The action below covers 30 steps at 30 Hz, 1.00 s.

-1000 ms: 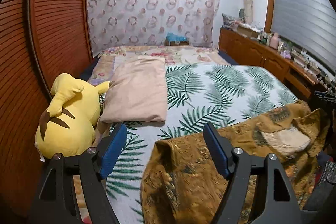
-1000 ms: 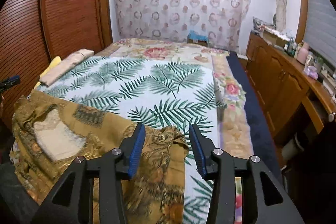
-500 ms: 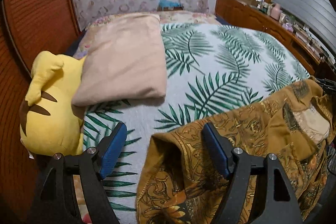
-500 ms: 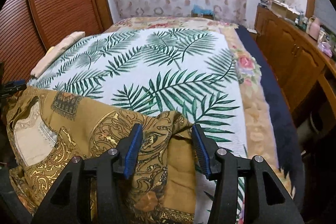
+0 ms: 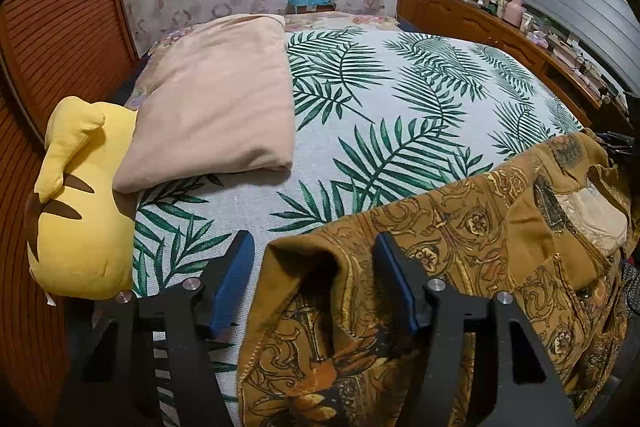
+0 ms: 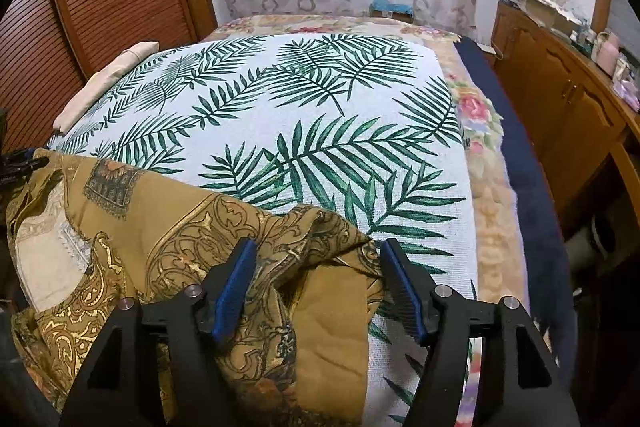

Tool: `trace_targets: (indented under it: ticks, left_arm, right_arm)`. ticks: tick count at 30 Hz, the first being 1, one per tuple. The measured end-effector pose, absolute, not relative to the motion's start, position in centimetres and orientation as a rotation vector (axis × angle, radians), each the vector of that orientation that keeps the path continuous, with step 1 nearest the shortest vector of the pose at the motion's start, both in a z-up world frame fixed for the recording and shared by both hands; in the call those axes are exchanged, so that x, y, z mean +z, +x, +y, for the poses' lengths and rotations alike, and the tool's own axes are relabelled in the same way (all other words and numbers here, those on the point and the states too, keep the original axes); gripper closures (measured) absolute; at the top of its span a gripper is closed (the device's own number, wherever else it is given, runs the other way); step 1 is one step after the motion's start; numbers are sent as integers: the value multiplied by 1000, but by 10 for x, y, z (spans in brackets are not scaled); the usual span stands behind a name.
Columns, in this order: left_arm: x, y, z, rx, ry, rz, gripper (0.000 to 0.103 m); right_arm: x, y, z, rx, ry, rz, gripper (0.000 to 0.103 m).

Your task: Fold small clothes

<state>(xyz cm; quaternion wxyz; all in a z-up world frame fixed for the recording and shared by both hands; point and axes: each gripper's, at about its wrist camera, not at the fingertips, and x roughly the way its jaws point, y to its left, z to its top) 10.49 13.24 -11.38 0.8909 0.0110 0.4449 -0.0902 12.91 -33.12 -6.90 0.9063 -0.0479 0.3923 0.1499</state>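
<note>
Bedroom surroundings frame the work: a bed under a palm-leaf cover (image 5: 392, 131) fills both views, with a slatted wooden wardrobe door (image 5: 60, 39) along its left side and a wooden cabinet (image 6: 560, 99) along its right. At the far left a yellow plush toy (image 5: 76, 211) lies against a folded pinkish blanket (image 5: 216, 99). Just beside them the left gripper (image 5: 316, 267) stands part open, its jaws having just been closing; a raised corner of the ochre patterned garment (image 5: 472, 247) sits between them, but the left pad is clear of the cloth, so nothing is gripped yet. The garment spreads across the near edge of the bed, draping over it, a pale patch (image 6: 44, 247) showing toward its middle. At its right end the right gripper (image 6: 316, 271) has just been opening, its jaws wide with a bunched fold of the same cloth loose between them, apparently released. The fabric looks light, thin and limp, with no stiffness of its own, so it should sag and crease wherever it is unsupported. Hemmed corners and edges seem the best places to take hold, both ends lifted together to keep each fold even.
</note>
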Motion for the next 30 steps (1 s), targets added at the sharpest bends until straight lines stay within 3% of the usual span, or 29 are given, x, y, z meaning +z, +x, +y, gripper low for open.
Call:
trace_targets:
  ticks: [2,4,6,8,10,12,14,30]
  left_arm:
    - [-114,105,132,-187,21,923,41]
    - [-112,104,131,-212,17,922,64]
    - [-111,103,127,-233,20,931,77]
    - [-110,101,125,-238,16,930,85]
    - [-108,97,124,-241,7,920,90]
    - [-98,88,123,-246,-6,891,91]
    - [-82,77,123,-251,-11,849,91]
    - [89,10,113,-322,-39,413,93]
  right_arm:
    - [-69,128,-329,309,-103,809,37]
    - [-70,127,-327,323,-110,806,37]
    - [-71,126,-324,338,-121,807,39]
    - [-70,124,-324,360,-118,811,52]
    - [-70,122,-323,403,-108,819,78]
    - [-68,116,-320,430,-119,818,90]
    - [-61,105,-321,432,-122,788,93]
    - [73,-30,-346,451,-22,318,95]
